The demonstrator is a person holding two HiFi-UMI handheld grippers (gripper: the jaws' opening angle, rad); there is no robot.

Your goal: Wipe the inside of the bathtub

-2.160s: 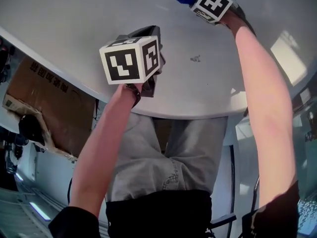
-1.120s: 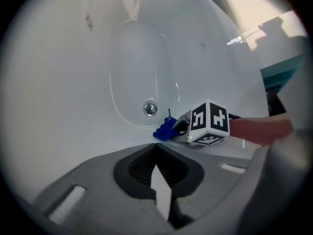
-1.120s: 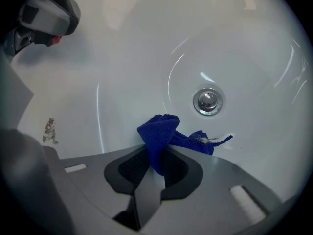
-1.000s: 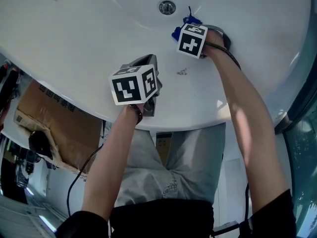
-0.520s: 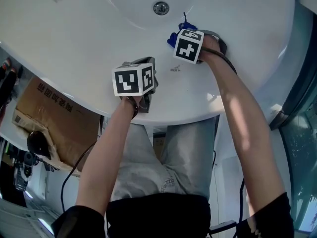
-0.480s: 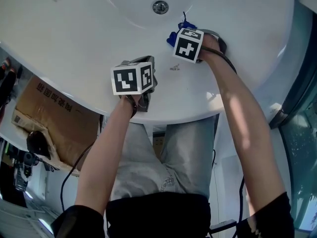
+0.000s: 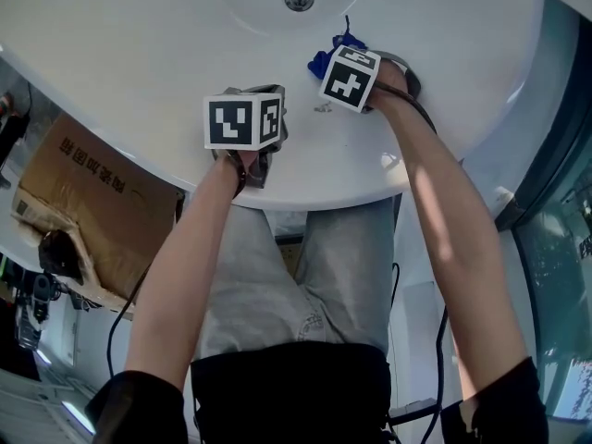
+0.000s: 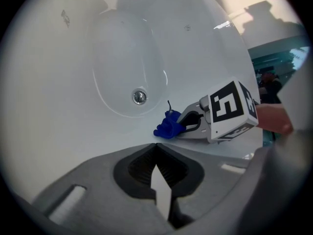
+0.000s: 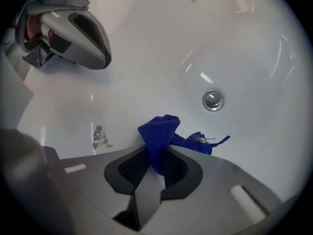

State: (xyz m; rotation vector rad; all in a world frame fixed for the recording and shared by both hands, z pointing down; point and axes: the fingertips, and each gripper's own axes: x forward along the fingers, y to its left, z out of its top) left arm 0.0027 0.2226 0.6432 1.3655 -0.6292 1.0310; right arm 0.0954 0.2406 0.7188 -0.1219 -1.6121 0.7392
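Reaching forward, right tongs (image 9: 157,166) clamping cloth (image 9: 159,133), left tongs (image 8: 155,153) closed

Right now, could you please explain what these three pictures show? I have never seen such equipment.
A person holds two hand-held grippers, each carrying a marker cube. One picture comes from a camera on the person's head, looking down; the other two from cameras riding on the grippers. All look into a white bathtub with a drain and a small dirty mark. The right gripper is shut on a blue cloth; the left gripper is shut and empty.
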